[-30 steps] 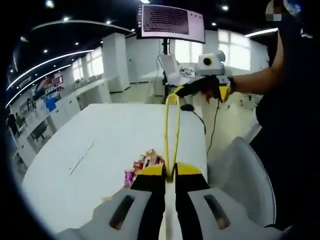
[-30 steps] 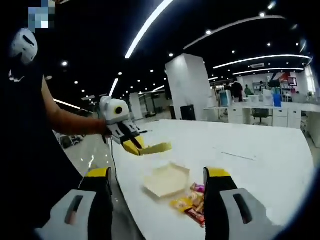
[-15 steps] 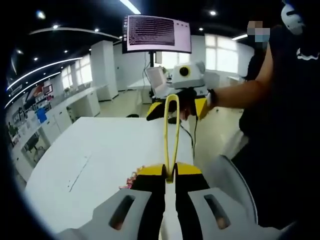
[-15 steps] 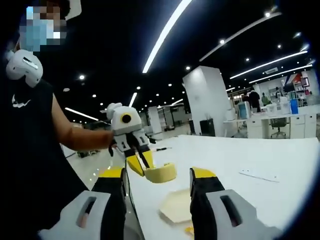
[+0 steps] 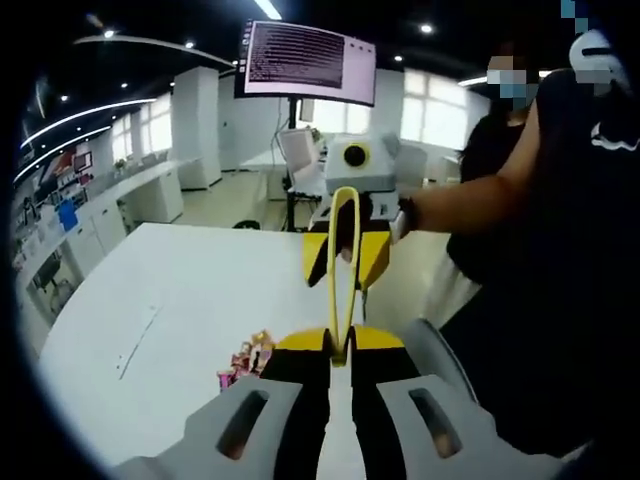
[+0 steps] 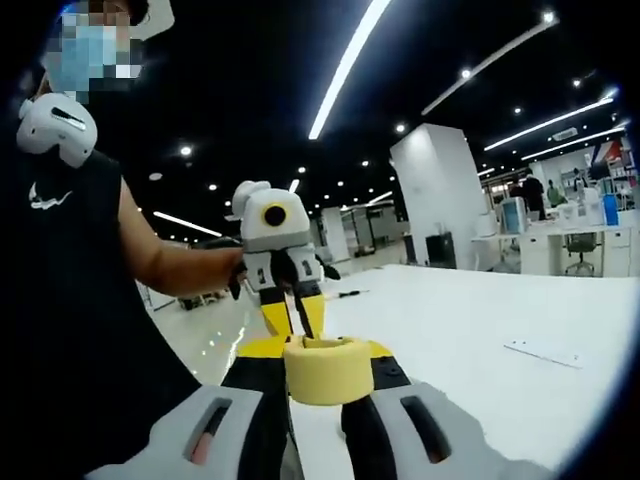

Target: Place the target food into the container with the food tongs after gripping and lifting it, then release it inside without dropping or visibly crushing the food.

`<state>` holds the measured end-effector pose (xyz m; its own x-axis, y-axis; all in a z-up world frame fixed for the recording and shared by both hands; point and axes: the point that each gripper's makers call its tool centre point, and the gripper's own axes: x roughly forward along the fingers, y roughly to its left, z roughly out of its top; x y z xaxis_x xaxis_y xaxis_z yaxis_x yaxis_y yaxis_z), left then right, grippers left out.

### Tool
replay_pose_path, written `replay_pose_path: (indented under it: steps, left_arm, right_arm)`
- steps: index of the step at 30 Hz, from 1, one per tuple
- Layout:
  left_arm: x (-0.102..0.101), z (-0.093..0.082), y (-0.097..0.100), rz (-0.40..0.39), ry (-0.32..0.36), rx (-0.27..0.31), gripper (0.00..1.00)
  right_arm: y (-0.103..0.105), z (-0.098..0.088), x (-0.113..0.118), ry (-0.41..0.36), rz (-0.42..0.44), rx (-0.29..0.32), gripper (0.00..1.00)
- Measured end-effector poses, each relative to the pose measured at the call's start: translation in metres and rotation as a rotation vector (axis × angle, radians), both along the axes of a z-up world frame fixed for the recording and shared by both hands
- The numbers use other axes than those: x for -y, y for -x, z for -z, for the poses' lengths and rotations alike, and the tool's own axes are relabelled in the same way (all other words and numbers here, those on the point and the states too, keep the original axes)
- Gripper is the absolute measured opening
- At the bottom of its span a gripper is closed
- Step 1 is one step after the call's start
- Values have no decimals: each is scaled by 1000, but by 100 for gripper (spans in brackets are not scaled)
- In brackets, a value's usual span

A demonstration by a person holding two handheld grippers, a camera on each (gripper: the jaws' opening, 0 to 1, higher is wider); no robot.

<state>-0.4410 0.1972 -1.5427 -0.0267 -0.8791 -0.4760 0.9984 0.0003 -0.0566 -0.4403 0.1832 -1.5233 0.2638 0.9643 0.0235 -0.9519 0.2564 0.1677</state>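
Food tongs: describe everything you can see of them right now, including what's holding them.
The food tongs are a thin yellow strip, plastic by the look, bent into a long narrow loop: two arms joined by a rounded bend. They are off the white table, held in the air between both grippers. The left gripper has its jaws shut on the end where the arms meet. The right gripper has its jaws closed around the rounded bend. No food shows between the arms.

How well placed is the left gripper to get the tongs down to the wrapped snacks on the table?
Probably yes: the left gripper is shut on the yellow tongs, the wrapped snacks lie uncovered just below, though the right gripper sits at the tongs' far end.
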Motion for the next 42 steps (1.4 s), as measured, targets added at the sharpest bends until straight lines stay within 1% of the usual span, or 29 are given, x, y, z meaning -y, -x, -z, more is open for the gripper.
replay_pose_path:
  steps: [1,3,4,5,7,8,9,12,13,14,15,16,17,18,20,21,23,24,26,28,29,31,33,36,38,39,40,41,42]
  left_arm:
    - [-1,0,0,0,-2,1,2]
    - [-1,1,0,6,-6,10,4]
    - [-3,1,3,25,-3,-1,5]
    - [-4,0,3,27,6,-5,8]
    - [-2,-6,-4,15,53,53,12]
    - [-2,-7,-1,16,64,41,13]
    - [-1,-10,-5,2,89,67,14]
    - [-2,-9,-6,-21,111,55,17]
    - [0,-13,-5,-36,151,5,22]
    - [1,-14,-4,-40,175,-28,36]
    - [1,-17,-10,-77,208,-32,49]
    - [1,-17,-14,-92,219,-1,56]
    - [-1,-14,-15,-92,202,22,56]
    - [-3,-10,-15,-87,181,27,49]
    - [-5,-5,-10,-75,155,9,29]
    - [-5,-5,-11,-78,164,8,25]
    - [-5,-3,-12,-87,165,1,27]
    - [-4,-7,-11,-90,195,-8,26]
    - [-4,-11,-8,-82,217,-18,20]
    - [-4,-12,-8,-89,218,-13,19]
    - [-5,-16,-9,-95,232,-10,19]
    - [-5,-18,-8,-97,251,-31,19]
    - [-4,-21,-6,-101,269,-17,18]
    - [-4,-27,-5,-105,296,-28,19]
    - [-3,-32,-4,-106,307,-16,19]
    - [-3,-34,-4,-112,313,-26,19]
    - [-1,-41,-3,-123,352,-66,20]
    - [-1,-48,-2,-118,386,-79,21]
    - [-2,-50,-4,-118,397,-54,22]
  right_arm:
    - [1,0,-1,2,-4,-1,17]
    - [2,-4,-3,19,0,53,15]
    - [6,-8,-6,8,-16,31,15]
    - [6,-8,-6,15,-19,31,15]
    - [3,-8,-4,16,-17,25,15]
    - [0,-10,-1,3,-15,9,15]
    - [-1,-12,-1,-7,-9,-3,15]
    - [-3,-13,-1,-11,-6,-4,16]
    - [-5,-13,0,-13,4,-3,16]
    - [-6,-12,1,-15,8,-9,16]
    - [-8,-13,3,-31,9,-18,16]
    - [-8,-16,4,-55,11,-28,16]
    - [-5,-20,3,-93,-13,-49,16]
    - [-5,-20,4,-92,-9,-43,16]
    - [-5,-20,3,-91,-6,-38,16]
    - [-5,-20,3,-91,-7,-40,17]
    - [-4,-22,2,-105,-13,-47,17]
    - [-5,-23,2,-108,-13,-50,17]
    - [-5,-23,2,-110,-11,-49,17]
    - [-4,-25,2,-127,-21,-59,17]
    - [-5,-26,2,-130,-17,-51,17]
    - [-4,-28,3,-146,-26,-60,17]
    - [-4,-29,4,-161,-27,-65,17]
    - [-3,-33,6,-196,-40,-82,17]
    - [-3,-36,7,-208,-43,-80,17]
    - [-3,-38,8,-217,-46,-79,17]
    - [-1,-42,9,-239,-58,-85,18]
    - [-2,-43,9,-247,-54,-80,18]
    - [-1,-43,8,-245,-56,-87,18]
